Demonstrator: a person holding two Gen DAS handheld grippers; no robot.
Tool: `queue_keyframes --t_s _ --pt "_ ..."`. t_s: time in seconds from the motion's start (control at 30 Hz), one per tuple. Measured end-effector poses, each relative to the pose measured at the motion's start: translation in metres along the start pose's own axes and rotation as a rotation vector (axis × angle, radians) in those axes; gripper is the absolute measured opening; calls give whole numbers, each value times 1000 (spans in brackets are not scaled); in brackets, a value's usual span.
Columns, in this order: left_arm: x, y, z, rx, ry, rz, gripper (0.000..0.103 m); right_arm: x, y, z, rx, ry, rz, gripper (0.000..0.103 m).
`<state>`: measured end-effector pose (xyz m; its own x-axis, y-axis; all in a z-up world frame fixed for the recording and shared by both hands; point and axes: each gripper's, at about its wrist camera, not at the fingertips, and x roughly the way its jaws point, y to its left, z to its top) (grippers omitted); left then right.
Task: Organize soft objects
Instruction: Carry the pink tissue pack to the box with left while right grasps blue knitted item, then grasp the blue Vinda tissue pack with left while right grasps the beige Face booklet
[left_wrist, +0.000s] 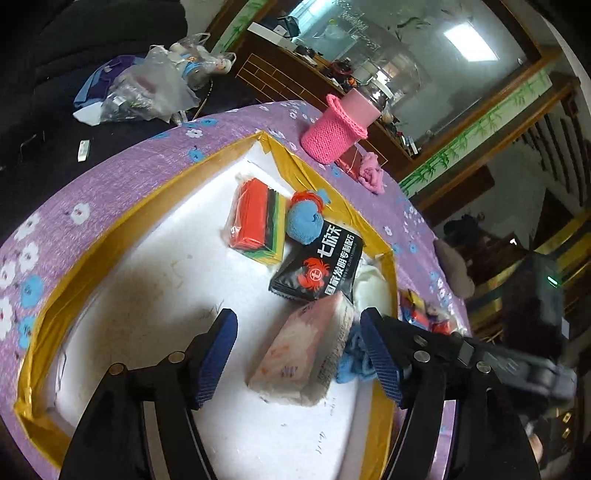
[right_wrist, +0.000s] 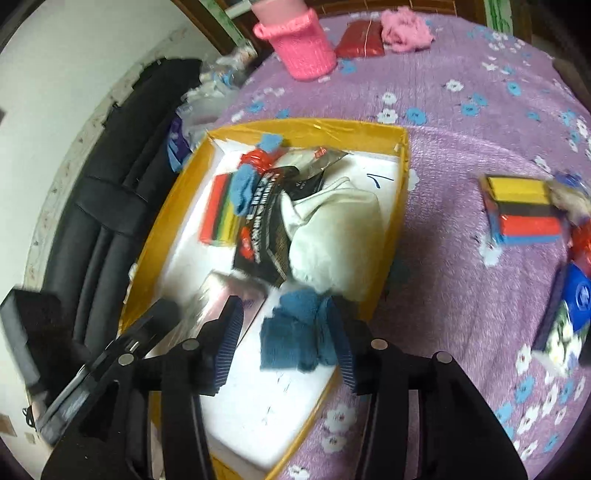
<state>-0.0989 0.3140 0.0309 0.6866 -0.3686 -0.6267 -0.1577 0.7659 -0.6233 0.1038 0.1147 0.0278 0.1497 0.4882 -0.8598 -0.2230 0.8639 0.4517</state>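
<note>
Working left to right in the left wrist view, the white foam box with yellow taped rim (left_wrist: 155, 206) sits on the purple flowered blanket (left_wrist: 110, 192) and already holds a red-topped striped sponge block (left_wrist: 255, 221), a blue cloth ball with a red tie (left_wrist: 304, 218), a black crab-printed sachet (left_wrist: 317, 269) and a pale pink wrapped tissue pack (left_wrist: 306, 354). The left gripper (left_wrist: 299, 354) has its jaws apart around that tissue pack, pads clear of it, so the pack looks freshly set down. In the right wrist view the right gripper (right_wrist: 284, 339) stands with jaws apart over a dark blue folded towel (right_wrist: 295, 332) lying on the box floor; its right pad seems to brush the cloth, no squeeze. The placing step looks done for both. Next, each hand should lift clear and fetch what remains on the blanket: the yellow-black-red sponge stack (right_wrist: 524, 210) to the right, and the pink knitted cup (right_wrist: 299, 44) beyond
</note>
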Motion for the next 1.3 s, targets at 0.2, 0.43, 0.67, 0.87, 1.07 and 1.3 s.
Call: queue_keyframes --t_s 0.2,0.43,0.67,0.87,1.07,1.3 --pt "-1 -8 -10 3 55 15 70 -4 -5 28 31 -82 -92 46" --pt "35 -23 -4 -24 179 41 71 -86 -29 7 44 -239 -68 46" --pt "-8 -51 0 46 -26 97 81 -198 -105 -41 132 -451 -198 49" --pt "-24 -102 -18 209 -80 41 86 -232 -188 -72 311 -523 -269 60" --pt "15 -145 -51 326 63 13 86 -203 -225 -82 373 -461 -212 60" --pt "84 -214 -91 543 217 75 86 -198 -243 -91 352 -485 -204 60"
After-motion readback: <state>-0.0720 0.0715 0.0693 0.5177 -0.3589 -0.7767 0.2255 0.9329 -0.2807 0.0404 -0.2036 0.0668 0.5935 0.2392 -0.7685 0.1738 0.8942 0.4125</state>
